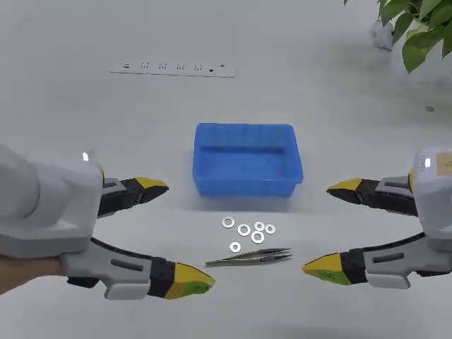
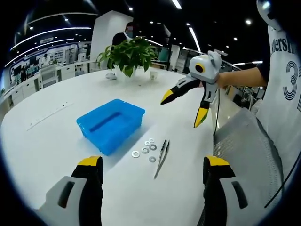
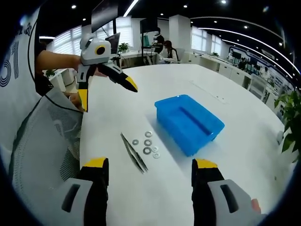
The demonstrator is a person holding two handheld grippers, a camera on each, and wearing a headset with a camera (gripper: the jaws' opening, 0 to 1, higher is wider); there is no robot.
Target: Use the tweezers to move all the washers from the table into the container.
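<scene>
The left gripper (image 1: 187,234) is held above the near left of the white desk (image 1: 85,113). Its yellow-tipped fingers (image 1: 185,277) are spread wide, and nothing is held between them. The right gripper (image 1: 318,229) is held opposite it on the right. Its fingers (image 1: 326,267) are spread wide too, with nothing between them. The two grippers are pointed inward toward each other and are kept well apart.

Between them the tweezers (image 1: 251,258) are seen lying flat on the desk, with neither gripper touching them. Six washers (image 1: 244,229) are scattered in a loose cluster on the desk just beyond the tweezers. All of them are near one another, and one (image 1: 235,246) lies closest to the tweezers. The blue container (image 1: 247,185) stands just behind the washers, with its open top up. No washer can be made out inside it.

In the left gripper view the container (image 2: 110,125), the washers (image 2: 146,149) and the tweezers (image 2: 161,157) are seen ahead between that gripper's own fingers (image 2: 89,165), and the right gripper (image 2: 180,113) is seen raised above the desk beyond them.

In the right gripper view the tweezers (image 3: 134,153) lie nearest, with the washers (image 3: 147,142) beside them and the container (image 3: 188,121) past those. The left gripper (image 3: 109,99) is seen raised at the upper left.

A white strip (image 1: 173,68) lies farther back on the desk, and a plant (image 1: 417,28) stands at its far right.
</scene>
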